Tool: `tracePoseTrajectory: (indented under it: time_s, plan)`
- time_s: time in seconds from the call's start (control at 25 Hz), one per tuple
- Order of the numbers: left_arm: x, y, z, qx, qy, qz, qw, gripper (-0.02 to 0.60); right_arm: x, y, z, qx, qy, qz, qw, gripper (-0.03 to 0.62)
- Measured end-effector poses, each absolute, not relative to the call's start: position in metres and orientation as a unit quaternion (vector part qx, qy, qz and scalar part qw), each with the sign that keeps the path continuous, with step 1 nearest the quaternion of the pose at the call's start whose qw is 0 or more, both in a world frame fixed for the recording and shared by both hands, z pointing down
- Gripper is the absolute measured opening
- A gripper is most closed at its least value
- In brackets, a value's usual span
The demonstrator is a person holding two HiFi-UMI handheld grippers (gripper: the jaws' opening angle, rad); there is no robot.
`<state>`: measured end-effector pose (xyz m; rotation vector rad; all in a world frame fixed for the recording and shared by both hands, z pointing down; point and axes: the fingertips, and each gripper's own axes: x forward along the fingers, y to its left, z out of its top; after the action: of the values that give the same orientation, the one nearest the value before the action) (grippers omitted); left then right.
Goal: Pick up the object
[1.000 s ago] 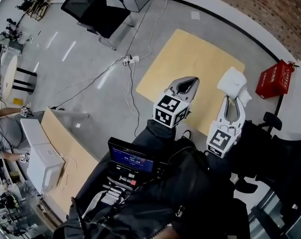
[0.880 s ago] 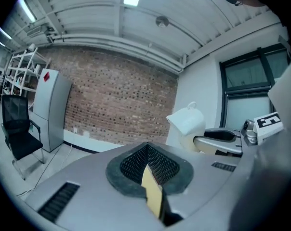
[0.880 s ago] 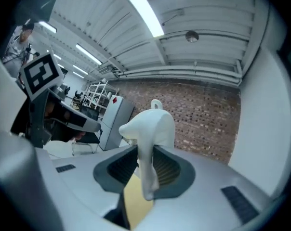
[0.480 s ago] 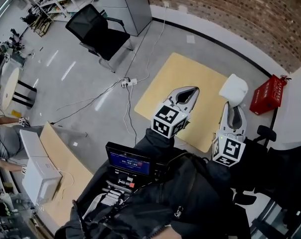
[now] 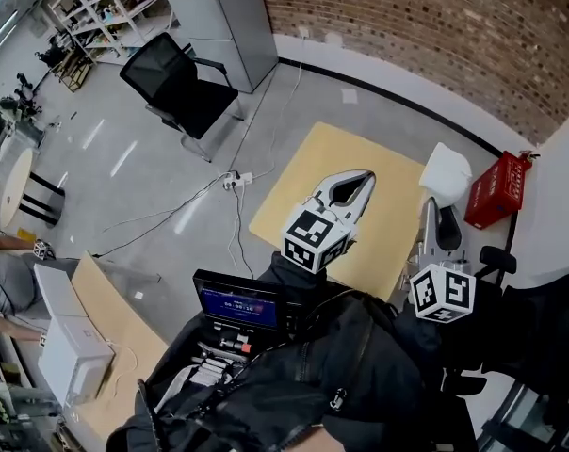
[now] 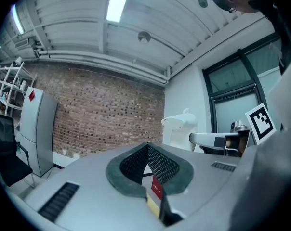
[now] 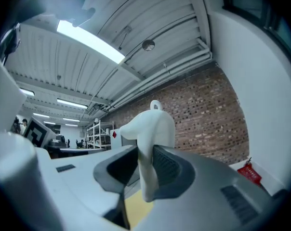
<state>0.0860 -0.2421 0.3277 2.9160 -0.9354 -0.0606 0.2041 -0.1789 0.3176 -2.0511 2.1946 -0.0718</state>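
Gripping the white object (image 7: pixel 152 129) by its narrow lower part, the right gripper (image 7: pixel 144 174) has both pads pressed against it. Compared with a second ago, this gripper has drawn back toward the person and tipped upward, so its camera now faces ceiling and brick wall (image 5: pixel 435 36). The object rides at right of centre in the head view, apparently clear of the yellow tabletop (image 5: pixel 299 182); I judge the pick-up essentially done. The left gripper (image 5: pixel 365 177), at the frame's centre, is empty, with its jaw tips together. Farther off at the right edge sits a red crate (image 5: pixel 495 188); what it holds cannot be made out.
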Motion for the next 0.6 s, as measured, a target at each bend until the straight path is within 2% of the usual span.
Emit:
tracePoseTrajectory:
  time_s: [0.6]
  plan:
    - [0.081,-0.259,0.326,0.950,-0.310,-0.021,0.035,-0.002,0.199,-0.196,0.316,-0.666,0.741,-0.027,0.085,0.106]
